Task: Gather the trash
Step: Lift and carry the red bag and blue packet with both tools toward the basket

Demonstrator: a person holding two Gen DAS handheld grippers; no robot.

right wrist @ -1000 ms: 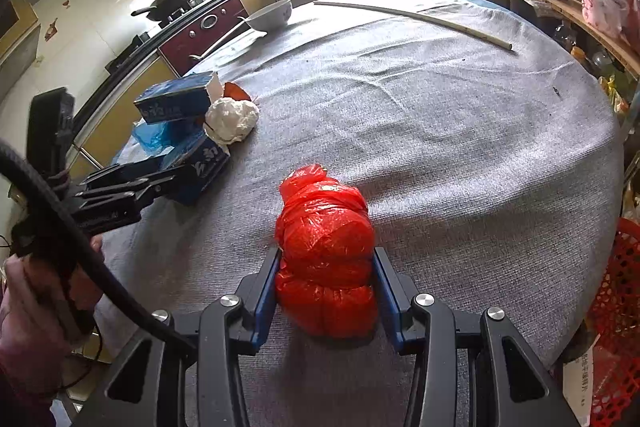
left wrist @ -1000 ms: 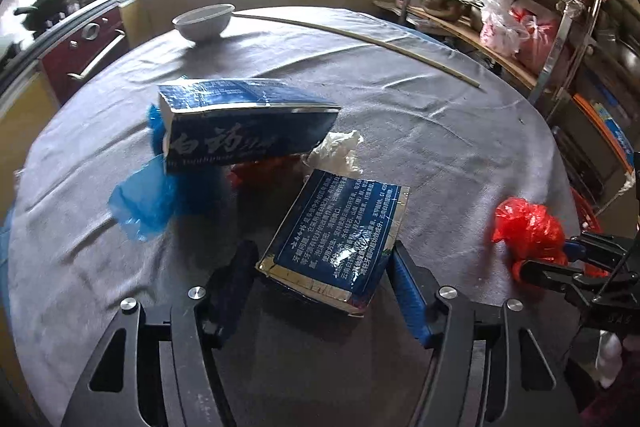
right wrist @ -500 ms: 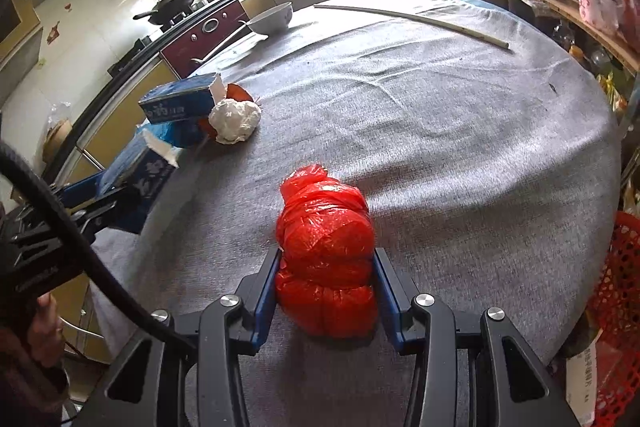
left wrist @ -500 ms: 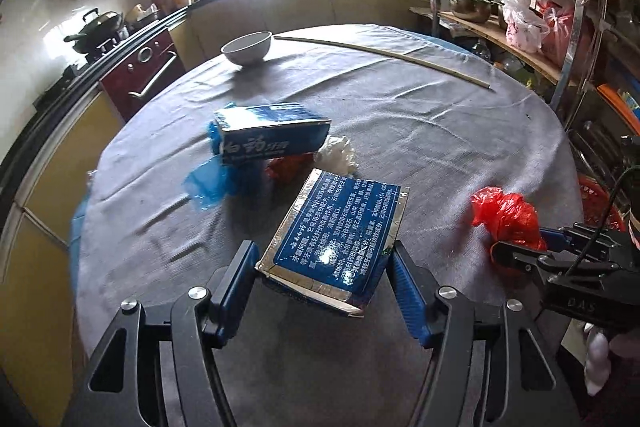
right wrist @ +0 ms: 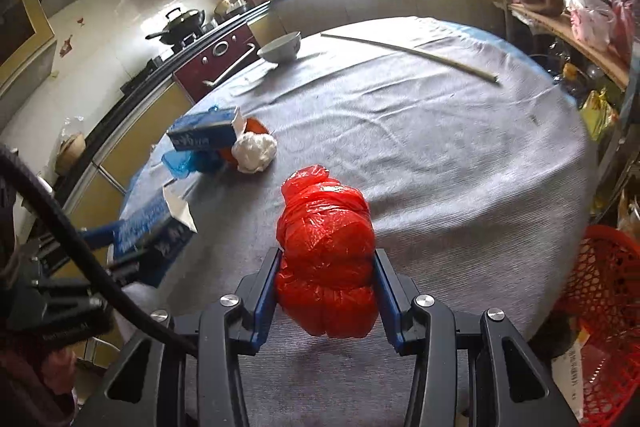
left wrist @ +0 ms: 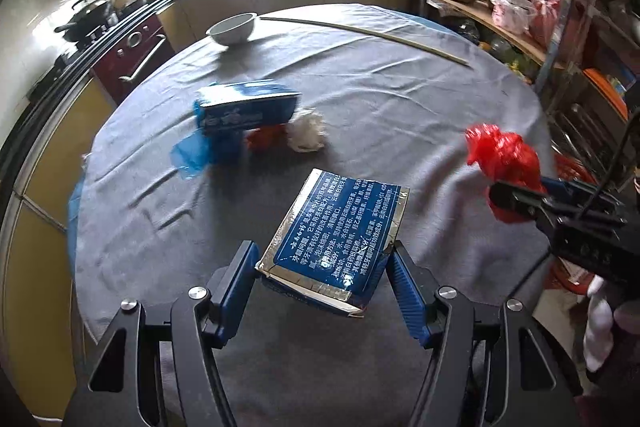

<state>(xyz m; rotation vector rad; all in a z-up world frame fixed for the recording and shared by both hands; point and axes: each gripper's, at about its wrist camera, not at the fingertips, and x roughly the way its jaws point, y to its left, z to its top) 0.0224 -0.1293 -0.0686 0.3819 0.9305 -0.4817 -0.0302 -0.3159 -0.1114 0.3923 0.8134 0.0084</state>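
Between the blue pads of my left gripper (left wrist: 322, 281) I have a flattened blue carton (left wrist: 334, 237), clamped by its two long edges and lifted clear of the grey tablecloth (left wrist: 400, 107); its upper face is dark blue with rows of small white print, edged in silver foil, and the near end is crushed and torn. My right gripper (right wrist: 326, 289) is closed tight on a knotted red plastic bag (right wrist: 326, 255), a glossy, crinkled bundle bulging above the jaws, its knotted end pointing away from me, held off the cloth near the table's edge. Low to its right sits a red mesh basket (right wrist: 604, 311) beside the table. Farther out on the cloth, the other rubbish lies together: a second blue carton (left wrist: 248, 107) resting on a crumpled blue bag (left wrist: 192, 155), a bit of orange-red wrapper (left wrist: 264, 139) under it, and a white wad of paper (left wrist: 306, 135) touching that pile. Beyond them, well apart, a white bowl (left wrist: 232, 29) stands near the far rim, with a long pale stick (left wrist: 360, 35) lying across the cloth.
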